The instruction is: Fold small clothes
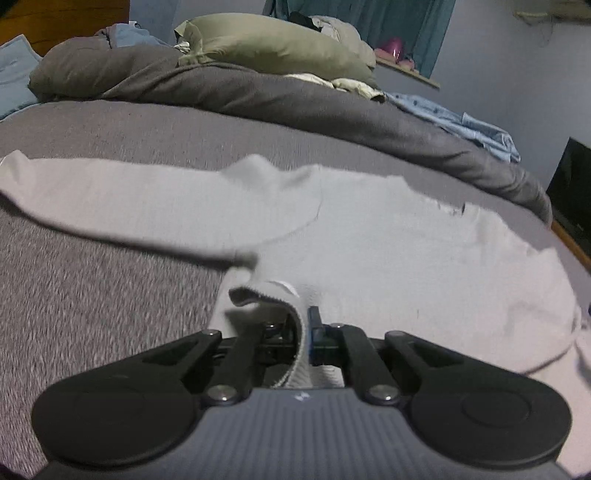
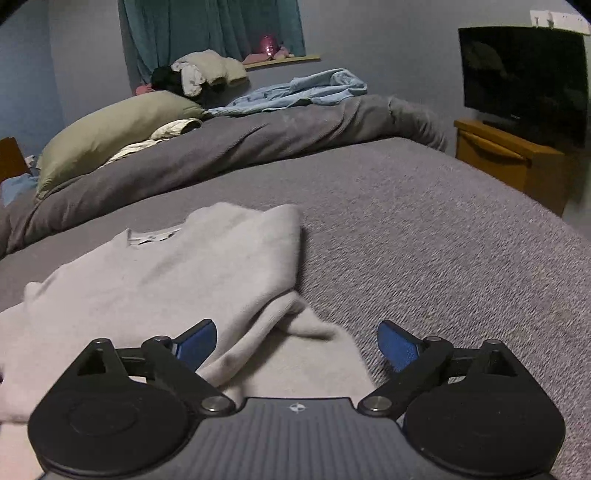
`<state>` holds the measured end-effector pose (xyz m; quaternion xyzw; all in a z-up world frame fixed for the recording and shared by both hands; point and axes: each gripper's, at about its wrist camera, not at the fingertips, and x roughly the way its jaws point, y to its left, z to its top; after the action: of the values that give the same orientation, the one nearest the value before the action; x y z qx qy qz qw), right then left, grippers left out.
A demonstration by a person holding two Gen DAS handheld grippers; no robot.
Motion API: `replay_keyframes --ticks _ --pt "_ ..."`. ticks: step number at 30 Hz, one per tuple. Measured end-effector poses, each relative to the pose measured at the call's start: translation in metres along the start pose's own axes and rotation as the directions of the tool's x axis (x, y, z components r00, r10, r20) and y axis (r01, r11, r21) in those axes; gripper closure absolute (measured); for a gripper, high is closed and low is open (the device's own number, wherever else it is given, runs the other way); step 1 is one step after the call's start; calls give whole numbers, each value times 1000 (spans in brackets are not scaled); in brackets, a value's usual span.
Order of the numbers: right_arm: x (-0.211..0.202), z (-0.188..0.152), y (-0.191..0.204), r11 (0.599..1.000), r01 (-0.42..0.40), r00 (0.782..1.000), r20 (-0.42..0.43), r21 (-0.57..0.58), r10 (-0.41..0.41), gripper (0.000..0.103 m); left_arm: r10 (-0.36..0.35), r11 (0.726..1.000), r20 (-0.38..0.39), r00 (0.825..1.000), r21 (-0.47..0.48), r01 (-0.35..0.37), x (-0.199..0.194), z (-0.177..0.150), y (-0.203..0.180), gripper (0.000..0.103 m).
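Two wrist cameras, low over the bed [image 1: 110,295], looking forward and downward.
The left wrist view sits close above the pale sweater [image 1: 406,251], facing the pillow [image 1: 273,44]; the right wrist view looks from the sweater's other side toward the television [image 2: 524,81]. Both share sweater, duvet [image 2: 258,144] and curtain [image 2: 210,26].

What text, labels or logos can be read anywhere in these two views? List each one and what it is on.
None can be read as words.
Neck label inside the pale sweater: too small and blurred to read.
Mark on the TV lower frame: too small to read.
Small white emblem on the left gripper body and on the right gripper body: a symbol, no letters.
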<state>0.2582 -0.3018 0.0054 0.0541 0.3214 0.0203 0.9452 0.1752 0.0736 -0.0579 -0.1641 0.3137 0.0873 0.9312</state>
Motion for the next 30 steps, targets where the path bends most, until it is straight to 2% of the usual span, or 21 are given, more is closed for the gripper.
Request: replay_keyframes --ticks 1,2,3,5,6,8,10,11,12,14,17,19,21,22,23,24,26,28,30 --pt "3 2 -2 1000 7 1000 0 4 -7 17 5 1000 4 1000 6 -5 0 -4 0 103" --pt "8 4 -5 1000 9 1000 -10 13 -9 32 7 1000 5 1000 9 -7 2 -5 -2 103" --pt "14 7 -8 1000 7 1000 -23 28 -6 52 11 1000 7 1000 12 -11 1 -5 -2 103" --pt "23 13 -16 998 10 998 -56 60 -6 76 17 1000 7 1000 23 -17 3 -5 -4 103" --pt "27 15 -20 997 30 998 -63 67 -25 80 17 1000 6 1000 25 -17 4 -6 -4 103" --pt "32 17 -27 996 52 996 -73 73 -47 80 14 1000 3 1000 25 -14 7 -8 -4 103" --pt "35 17 -33 998 14 995 -95 65 -8 77 6 1000 -1 1000 16 -6 9 -7 -1 103" --pt "36 16 -35 999 -13 995 -100 52 18 71 3 1000 -1 1000 14 -3 10 -7 0 103" --pt "35 16 -35 999 -35 995 -96 34 38 58 1 1000 -1 1000 15 -1 10 -7 0 103" --pt "38 16 -32 999 -48 994 -103 -22 46 51 0 1000 2 1000 9 0 7 -8 1 103" --pt "45 18 -19 990 -88 987 -143 -111 72 52 -4 1000 2 1000 -10 4 3 -6 4 103" --pt "50 17 -9 971 -129 982 -162 -200 97 50 -8 1000 -3 1000 -17 8 2 -6 5 103" --pt "63 16 2 946 -115 981 -184 -305 59 42 -8 1000 -9 1000 -24 8 3 -7 6 103" --pt "69 16 3 945 -103 981 -188 -312 45 43 -8 1000 -11 1000 -28 7 3 -8 6 103" --pt "72 18 3 949 -101 981 -187 -299 46 52 -7 1000 -13 1000 -27 7 3 -8 6 103" --pt "73 19 1 953 -115 981 -181 -280 65 79 -6 1000 -12 1000 -24 6 2 -8 5 103" --pt "66 19 -2 950 -143 981 -168 -277 98 93 -7 1000 -13 1000 -21 6 1 -8 5 103" --pt "48 19 -3 939 -157 986 -100 -306 132 95 -7 1000 -20 1000 -27 7 -1 -8 5 103" --pt "30 19 -12 954 -104 995 -30 -281 100 96 -6 1000 -31 1000 -23 6 -3 -11 5 103"
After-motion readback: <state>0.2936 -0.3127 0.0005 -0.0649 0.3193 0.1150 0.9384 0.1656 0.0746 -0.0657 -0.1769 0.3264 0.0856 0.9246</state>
